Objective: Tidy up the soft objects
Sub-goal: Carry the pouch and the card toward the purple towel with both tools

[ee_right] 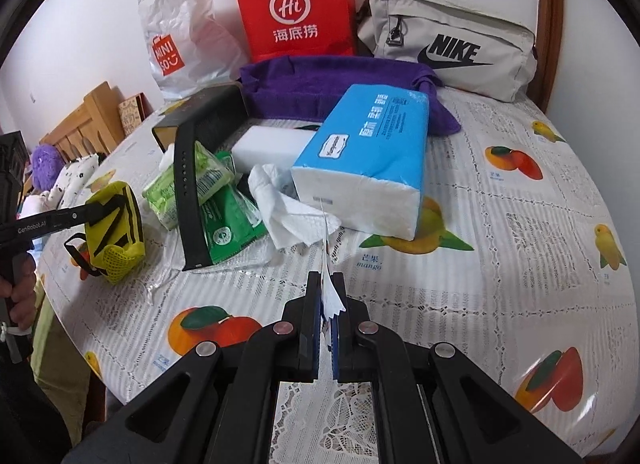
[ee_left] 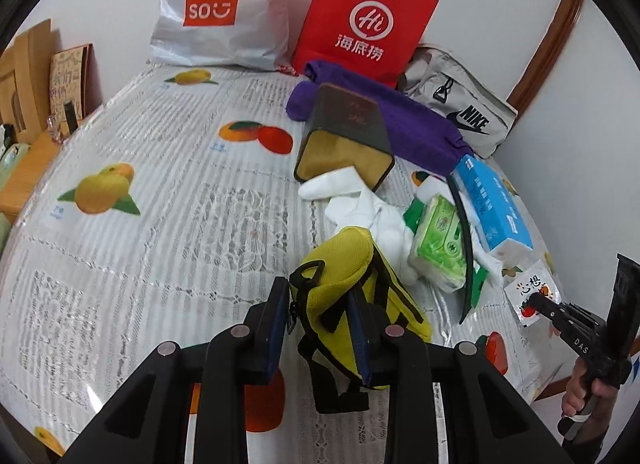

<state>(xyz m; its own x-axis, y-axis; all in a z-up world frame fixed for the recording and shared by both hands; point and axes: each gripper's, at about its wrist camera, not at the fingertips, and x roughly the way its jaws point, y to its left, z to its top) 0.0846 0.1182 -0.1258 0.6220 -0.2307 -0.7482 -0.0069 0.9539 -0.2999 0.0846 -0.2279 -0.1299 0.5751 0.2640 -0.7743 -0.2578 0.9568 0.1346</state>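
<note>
My left gripper [ee_left: 320, 300] is shut on a yellow mesh pouch [ee_left: 344, 260] with black straps, held just above the table. In the right wrist view the pouch [ee_right: 116, 232] hangs from the left gripper [ee_right: 94, 212] at the far left. My right gripper [ee_right: 326, 277] is shut on a small white sachet [ee_right: 331, 292] with a serrated edge. From the left wrist view this sachet [ee_left: 528, 294] shows printed characters, with the right gripper [ee_left: 540, 301] clamped on it. Between the two lie a blue tissue pack [ee_right: 368, 152], green wet wipes [ee_right: 188, 188] and crumpled white tissue [ee_right: 280, 208].
A purple towel [ee_right: 332, 84], a grey Nike bag [ee_right: 448, 44], a red paper bag [ee_right: 296, 8] and a Miniso plastic bag [ee_right: 176, 36] stand at the back by the wall. A dark box [ee_left: 348, 132] and black strap [ee_right: 190, 200] lie mid-table. The fruit-print tablecloth [ee_right: 500, 224] stretches right.
</note>
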